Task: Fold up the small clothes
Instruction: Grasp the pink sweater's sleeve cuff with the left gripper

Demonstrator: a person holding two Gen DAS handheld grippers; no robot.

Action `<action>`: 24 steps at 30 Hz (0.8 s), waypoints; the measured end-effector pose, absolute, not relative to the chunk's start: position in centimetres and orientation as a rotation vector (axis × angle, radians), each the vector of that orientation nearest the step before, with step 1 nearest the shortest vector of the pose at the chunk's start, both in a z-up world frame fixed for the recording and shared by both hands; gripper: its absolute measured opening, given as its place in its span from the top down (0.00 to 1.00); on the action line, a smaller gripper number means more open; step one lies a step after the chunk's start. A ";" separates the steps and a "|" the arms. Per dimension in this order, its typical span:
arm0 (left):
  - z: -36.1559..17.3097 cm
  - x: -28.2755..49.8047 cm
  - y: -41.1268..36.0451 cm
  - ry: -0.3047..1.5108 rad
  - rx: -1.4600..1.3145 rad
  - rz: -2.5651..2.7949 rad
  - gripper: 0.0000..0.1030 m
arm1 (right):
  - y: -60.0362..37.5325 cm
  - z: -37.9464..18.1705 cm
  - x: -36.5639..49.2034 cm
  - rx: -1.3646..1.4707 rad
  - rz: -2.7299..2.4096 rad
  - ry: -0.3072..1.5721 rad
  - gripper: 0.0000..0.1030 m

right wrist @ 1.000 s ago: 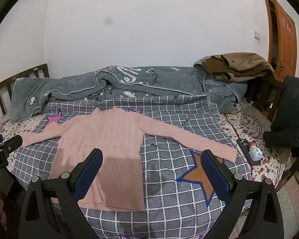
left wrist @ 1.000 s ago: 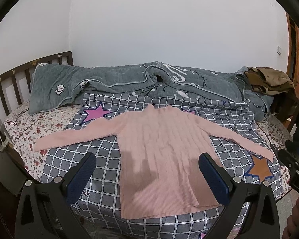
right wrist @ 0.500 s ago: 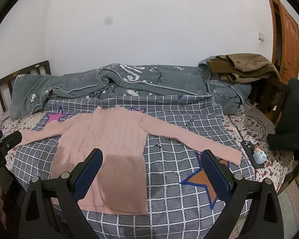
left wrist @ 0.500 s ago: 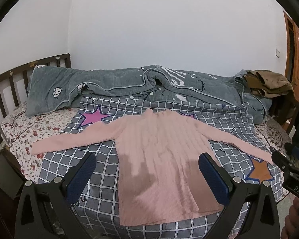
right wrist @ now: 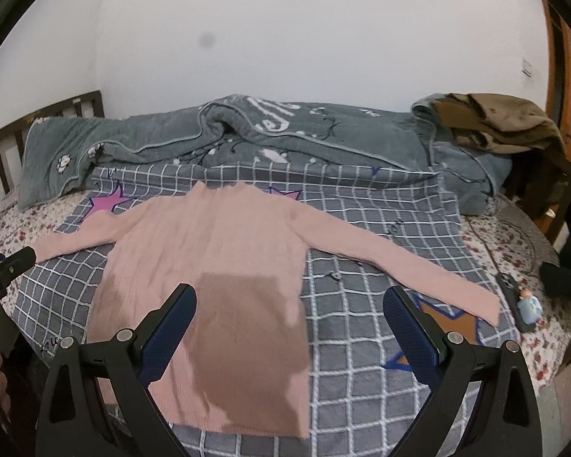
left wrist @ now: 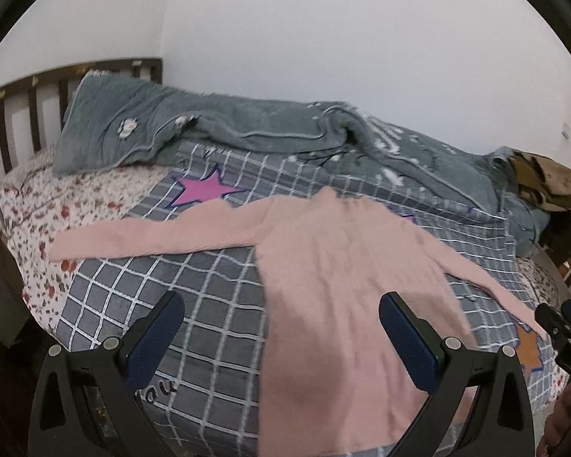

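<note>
Left gripper (left wrist: 281,327) is spread wide and holding nothing, hovering over the near edge of the bed. Pink sweater (left wrist: 346,289) lies flat on the checked blanket (left wrist: 217,327) just ahead, sleeves stretched out both ways, its body running under the right-hand finger (left wrist: 407,346).

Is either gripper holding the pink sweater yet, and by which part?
Neither. The left gripper and right gripper are both open above the pink sweater, which lies flat on the bed.
</note>
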State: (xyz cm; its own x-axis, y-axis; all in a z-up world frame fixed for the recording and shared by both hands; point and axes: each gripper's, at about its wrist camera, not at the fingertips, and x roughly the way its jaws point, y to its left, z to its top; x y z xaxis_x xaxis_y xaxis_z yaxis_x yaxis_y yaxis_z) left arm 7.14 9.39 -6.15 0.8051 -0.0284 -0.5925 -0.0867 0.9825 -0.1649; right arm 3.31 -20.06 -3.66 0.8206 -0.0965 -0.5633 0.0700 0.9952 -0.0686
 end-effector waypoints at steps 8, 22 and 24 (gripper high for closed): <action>-10.9 11.8 16.0 0.718 -0.272 0.121 0.01 | -17.8 -7.4 8.4 -0.040 -0.022 0.653 0.06; -17.4 17.0 30.7 0.728 -0.507 0.325 0.08 | -13.4 -13.7 14.3 -0.047 0.075 0.748 0.17; -18.2 17.7 32.5 0.734 -0.544 0.347 0.11 | -12.9 -14.2 15.0 -0.043 0.087 0.754 0.17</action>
